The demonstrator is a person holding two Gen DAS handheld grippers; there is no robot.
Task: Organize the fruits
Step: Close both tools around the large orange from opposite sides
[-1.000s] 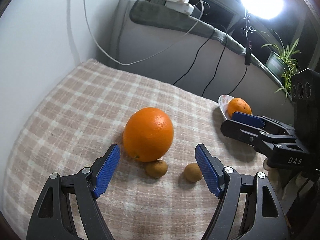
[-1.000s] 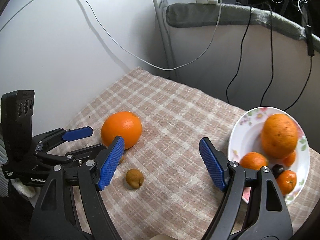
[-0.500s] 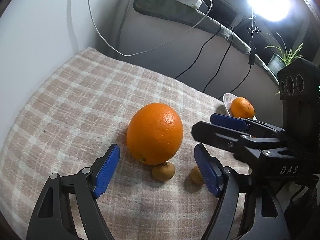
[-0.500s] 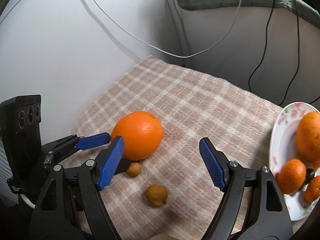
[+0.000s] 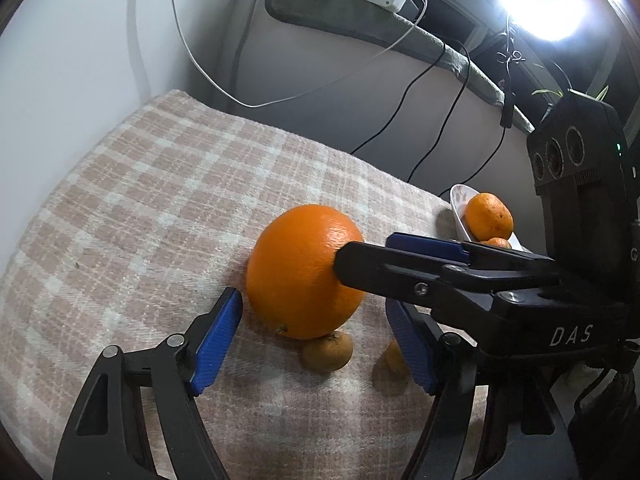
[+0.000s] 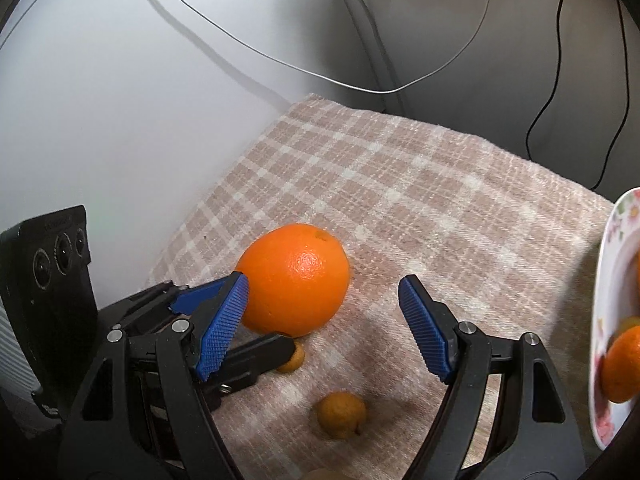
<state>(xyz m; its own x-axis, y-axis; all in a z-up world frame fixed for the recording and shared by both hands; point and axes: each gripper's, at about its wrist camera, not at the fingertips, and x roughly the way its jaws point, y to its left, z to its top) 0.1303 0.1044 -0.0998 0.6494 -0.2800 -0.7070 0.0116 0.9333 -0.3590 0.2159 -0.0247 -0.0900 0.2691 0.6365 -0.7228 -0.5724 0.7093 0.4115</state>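
A big orange [image 5: 306, 272] lies on the checked cloth [image 5: 160, 200], with two small brownish fruits in front of it. My left gripper [image 5: 312, 344] has its jaws closing. One small fruit [image 5: 328, 350] sits between the blue pads, untouched. The other small fruit [image 5: 392, 358] is half hidden behind the right pad. My right gripper [image 6: 324, 324] is open just in front of the big orange [image 6: 294, 280], its left pad close to the peel. A small fruit [image 6: 342, 414] lies below its jaws. The left gripper's fingers [image 6: 256, 354] cross under it.
A flowered plate [image 6: 612, 280] with tangerines [image 6: 622, 364] stands at the right edge of the cloth, also seen as the plate [image 5: 458, 212] behind my right gripper. A white wall closes the left side. Cables hang along the back panel [image 5: 320, 92].
My right gripper has swung left and down toward the big orange, so the plate has slid to the edge of its view. It now reaches across the left view. The left jaws have narrowed a little.
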